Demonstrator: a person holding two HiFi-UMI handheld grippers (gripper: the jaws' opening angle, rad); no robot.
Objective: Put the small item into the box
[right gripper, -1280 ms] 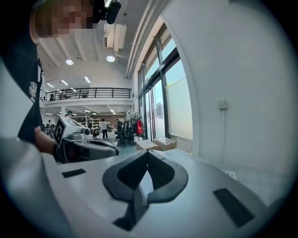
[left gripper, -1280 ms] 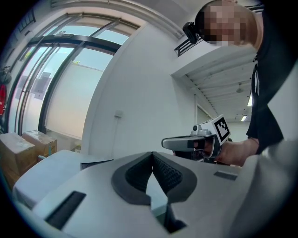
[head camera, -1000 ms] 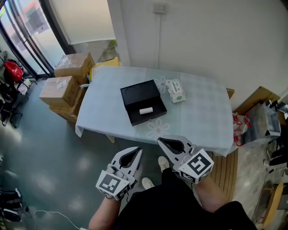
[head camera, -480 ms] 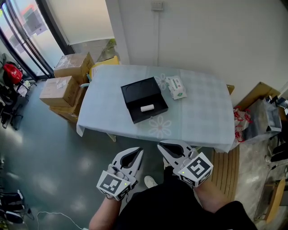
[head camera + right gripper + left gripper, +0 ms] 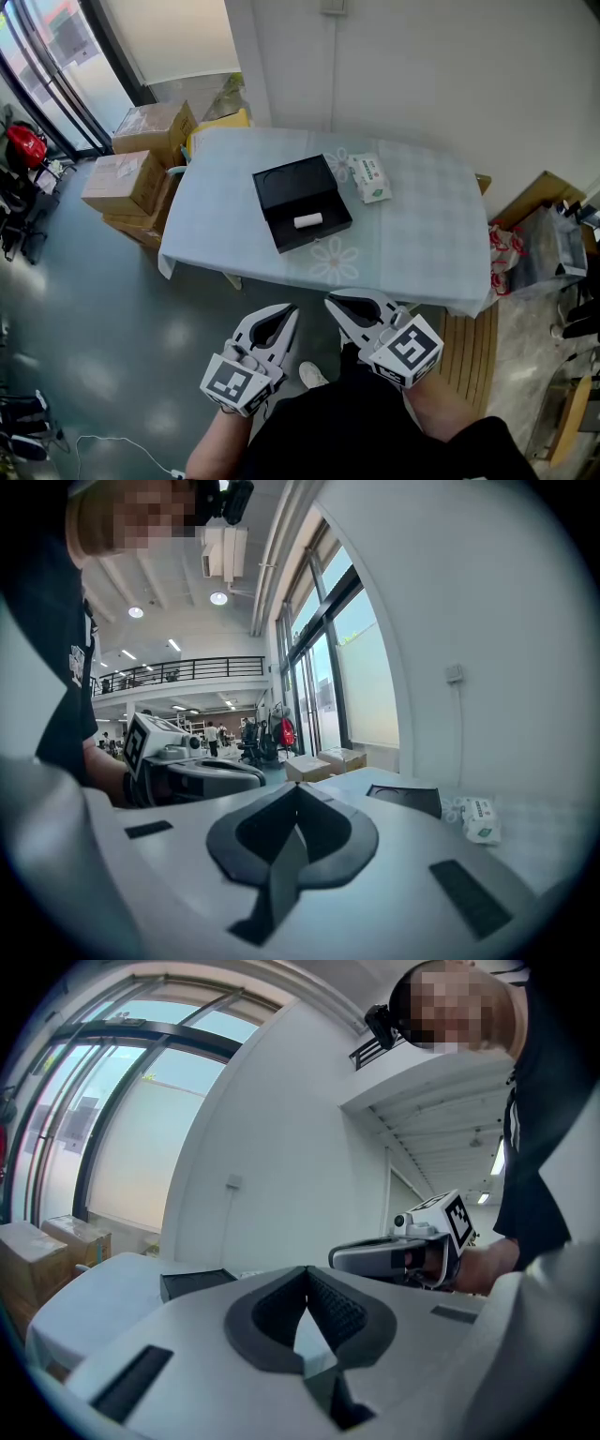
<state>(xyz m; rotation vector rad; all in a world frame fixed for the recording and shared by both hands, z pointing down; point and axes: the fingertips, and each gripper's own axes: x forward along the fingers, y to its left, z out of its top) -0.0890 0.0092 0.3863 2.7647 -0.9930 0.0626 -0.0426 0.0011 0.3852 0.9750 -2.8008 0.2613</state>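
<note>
The small item (image 5: 307, 221) is a little white roll. It lies flat inside the open black box (image 5: 291, 183), in the half nearer the person. Its long side runs left to right in the head view, with the right end a bit farther away. The box sits in the middle of the tabletop (image 5: 422, 239). A white and green packet (image 5: 369, 178) lies just beside it. The left gripper (image 5: 286, 312) and right gripper (image 5: 336, 302) are near the tabletop's front edge, well apart from the box. Both have their jaws pressed together, with nothing between them.
</note>
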